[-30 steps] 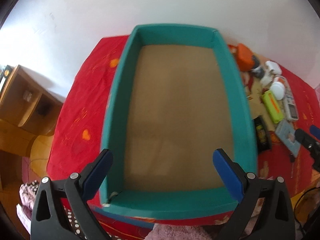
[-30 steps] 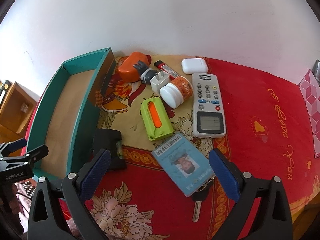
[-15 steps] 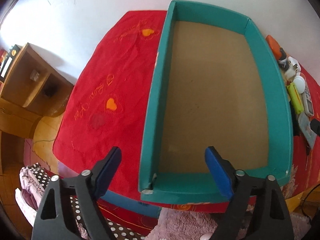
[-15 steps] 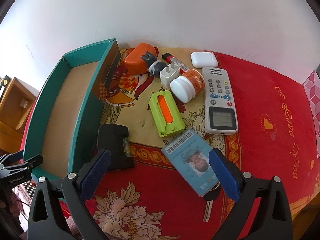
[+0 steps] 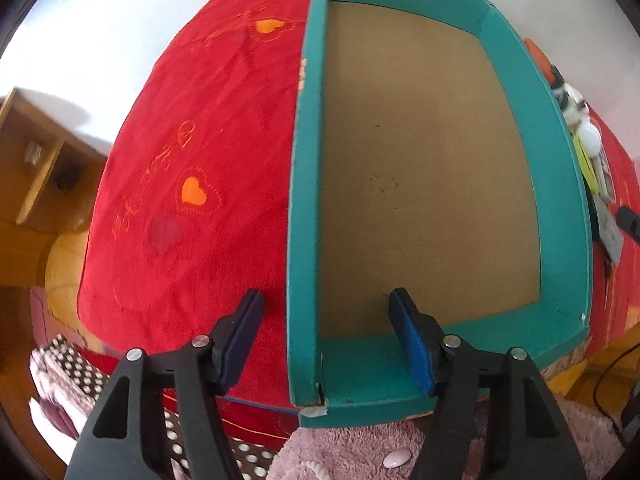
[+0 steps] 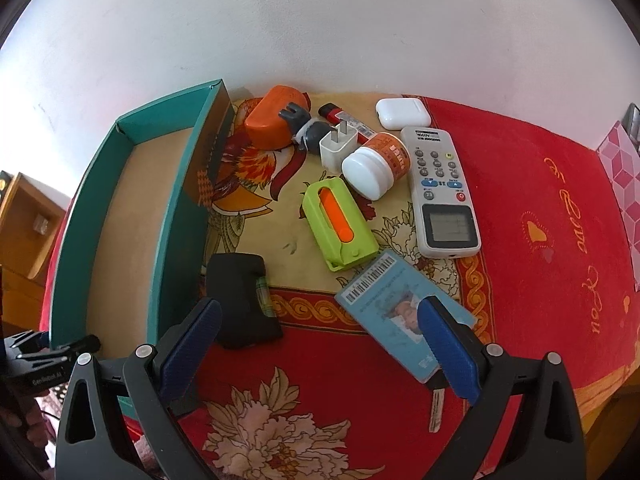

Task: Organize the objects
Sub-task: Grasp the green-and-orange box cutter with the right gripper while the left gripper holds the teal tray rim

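Observation:
A teal box (image 5: 560, 168) with a bare brown floor lies on the red cloth; it also shows in the right wrist view (image 6: 72, 216). My left gripper (image 5: 326, 332) is open, its fingers either side of the box's near left wall. My right gripper (image 6: 318, 336) is open and empty, just above a blue ID card (image 6: 384, 300) and beside a black wallet (image 6: 240, 300). Beyond lie a green-orange case (image 6: 340, 224), a white-capped orange jar (image 6: 376, 166), a grey remote (image 6: 440, 192), a white charger plug (image 6: 338, 146), an earbud case (image 6: 402, 114) and an orange device (image 6: 272, 124).
A key (image 6: 436, 404) pokes out below the card. A red tube (image 6: 348, 120) lies behind the plug. A wooden shelf (image 5: 36, 160) stands at the left below the table. A pink rug (image 5: 360, 452) lies under the table's front edge. A white wall backs the table.
My left gripper has shifted left and closer, from spanning the box's near end to straddling its left wall, with narrower jaws. My right gripper moved forward and lower over the ID card.

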Demonstrator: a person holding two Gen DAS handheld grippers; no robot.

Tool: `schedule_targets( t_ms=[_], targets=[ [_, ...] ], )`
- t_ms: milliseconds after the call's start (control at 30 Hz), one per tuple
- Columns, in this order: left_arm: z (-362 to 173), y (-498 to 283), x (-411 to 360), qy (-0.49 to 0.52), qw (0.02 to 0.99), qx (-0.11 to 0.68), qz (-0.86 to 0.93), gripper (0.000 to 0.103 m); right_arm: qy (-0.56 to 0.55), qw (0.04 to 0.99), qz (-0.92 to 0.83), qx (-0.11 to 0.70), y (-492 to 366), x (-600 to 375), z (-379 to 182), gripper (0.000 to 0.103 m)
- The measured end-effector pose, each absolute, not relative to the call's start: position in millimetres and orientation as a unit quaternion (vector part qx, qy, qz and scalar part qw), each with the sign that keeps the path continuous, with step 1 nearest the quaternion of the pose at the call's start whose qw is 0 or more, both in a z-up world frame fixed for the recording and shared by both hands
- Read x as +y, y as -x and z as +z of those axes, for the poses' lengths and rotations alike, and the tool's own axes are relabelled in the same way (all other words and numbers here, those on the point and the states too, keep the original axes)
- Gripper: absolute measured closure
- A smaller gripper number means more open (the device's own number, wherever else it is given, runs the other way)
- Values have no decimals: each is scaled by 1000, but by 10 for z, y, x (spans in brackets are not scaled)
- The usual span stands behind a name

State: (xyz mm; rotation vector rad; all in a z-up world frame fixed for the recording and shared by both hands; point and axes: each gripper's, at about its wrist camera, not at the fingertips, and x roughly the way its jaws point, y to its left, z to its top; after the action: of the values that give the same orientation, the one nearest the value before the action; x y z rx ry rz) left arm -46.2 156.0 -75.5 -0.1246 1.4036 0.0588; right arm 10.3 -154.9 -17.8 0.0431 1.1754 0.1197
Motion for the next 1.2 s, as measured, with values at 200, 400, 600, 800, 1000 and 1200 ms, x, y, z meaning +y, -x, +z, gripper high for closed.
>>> schedule_targets(
  t_ms=[200, 400, 600, 800, 1000, 1200],
  targets=[
    [-725, 420, 1508, 14, 770, 638, -11, 73, 0, 831, 32, 555, -223, -1672, -188, 6],
    [-735, 434, 1557, 12, 774, 633, -14, 74, -16, 813, 59, 579, -397, -1782, -245, 22],
    [-698, 395, 1397, 4, 775, 633, -6, 74, 20, 799, 97, 593, -589, -1652, -479, 36],
    [-660, 487, 1416, 15, 779, 626, -6, 74, 35, 792, 124, 597, -764, -1658, -597, 38],
    [-629, 485, 1347, -9, 770, 638, 3, 73, 45, 797, 149, 584, -840, -1658, -631, 56],
    [-607, 481, 1293, -27, 766, 642, 10, 73, 70, 800, 169, 571, -792, -1610, -628, 62]
  ],
)
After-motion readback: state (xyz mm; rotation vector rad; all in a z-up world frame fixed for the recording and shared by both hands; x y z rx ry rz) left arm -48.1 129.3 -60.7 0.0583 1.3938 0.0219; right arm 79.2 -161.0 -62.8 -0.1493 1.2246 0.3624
